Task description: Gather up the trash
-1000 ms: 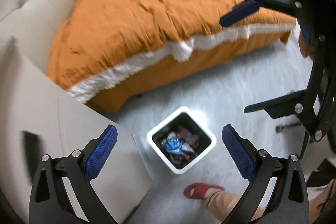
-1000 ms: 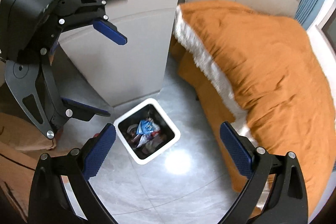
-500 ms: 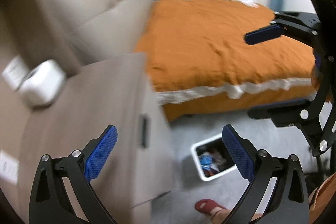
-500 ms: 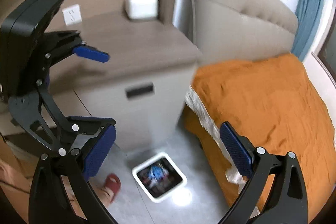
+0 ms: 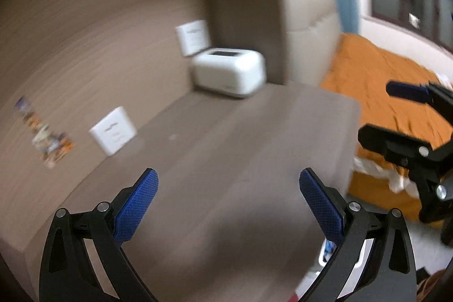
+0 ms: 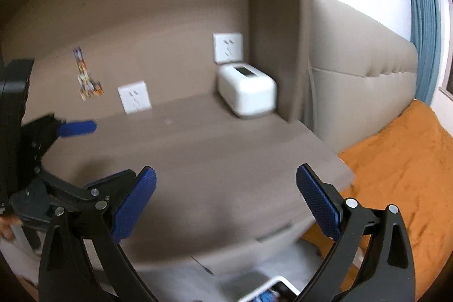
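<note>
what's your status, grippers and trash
Left gripper open, empty. Right gripper open, empty. Trash bin below nightstand edge. Nightstand top shows no trash.

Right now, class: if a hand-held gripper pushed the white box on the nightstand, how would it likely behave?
The white box looks low and wide with rounded corners, so it would probably slide across the nightstand rather than tip or roll. Its smooth, glossy shell may be slippery between the fingers. Whether it is light or heavy cannot be told; both views are blurred.

Black hand-held gripper (image 5: 228,188), blue textured pads (image 5: 136,205)
</note>
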`<act>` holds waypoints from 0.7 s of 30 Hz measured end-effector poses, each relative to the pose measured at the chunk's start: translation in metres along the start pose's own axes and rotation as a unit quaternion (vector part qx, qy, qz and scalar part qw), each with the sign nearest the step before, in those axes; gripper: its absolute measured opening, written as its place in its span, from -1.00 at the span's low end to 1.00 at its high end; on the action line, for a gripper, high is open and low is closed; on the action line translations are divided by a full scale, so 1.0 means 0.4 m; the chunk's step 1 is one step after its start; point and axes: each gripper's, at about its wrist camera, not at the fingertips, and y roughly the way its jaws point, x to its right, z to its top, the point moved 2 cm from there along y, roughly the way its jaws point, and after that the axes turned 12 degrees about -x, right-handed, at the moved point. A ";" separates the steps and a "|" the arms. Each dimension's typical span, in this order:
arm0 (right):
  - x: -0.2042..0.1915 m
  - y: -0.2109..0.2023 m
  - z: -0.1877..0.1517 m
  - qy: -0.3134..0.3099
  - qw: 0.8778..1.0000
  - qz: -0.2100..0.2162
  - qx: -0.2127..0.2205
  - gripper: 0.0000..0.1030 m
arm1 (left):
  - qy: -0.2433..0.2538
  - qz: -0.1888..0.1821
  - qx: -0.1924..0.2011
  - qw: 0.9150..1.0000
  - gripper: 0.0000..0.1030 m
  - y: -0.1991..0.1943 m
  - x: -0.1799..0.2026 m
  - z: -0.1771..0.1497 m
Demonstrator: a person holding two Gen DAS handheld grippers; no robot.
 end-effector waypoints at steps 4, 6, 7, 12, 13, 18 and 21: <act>-0.076 0.016 0.059 -0.020 1.000 -0.013 0.011 0.91 | -0.040 0.032 0.004 0.999 0.91 -0.027 -0.097 -0.007; -0.108 0.020 0.083 -0.018 1.000 -0.017 0.015 0.91 | -0.059 0.042 0.010 0.997 0.91 -0.049 -0.145 -0.010; -0.123 0.022 0.094 -0.013 1.000 -0.016 0.016 0.91 | -0.064 0.046 0.013 0.997 0.91 -0.058 -0.164 -0.013; -0.198 0.025 0.139 0.000 1.000 -0.006 0.025 0.91 | -0.093 0.073 0.028 0.993 0.91 -0.096 -0.256 -0.011; -0.218 0.022 0.148 -0.001 1.000 -0.011 0.029 0.91 | -0.096 0.074 0.030 0.992 0.91 -0.108 -0.273 -0.016; -0.296 0.009 0.178 -0.002 0.999 -0.029 0.038 0.91 | -0.113 0.084 0.041 0.989 0.91 -0.145 -0.351 -0.019; -0.325 0.002 0.189 0.004 0.999 -0.033 0.041 0.91 | -0.115 0.081 0.043 0.989 0.91 -0.164 -0.386 -0.024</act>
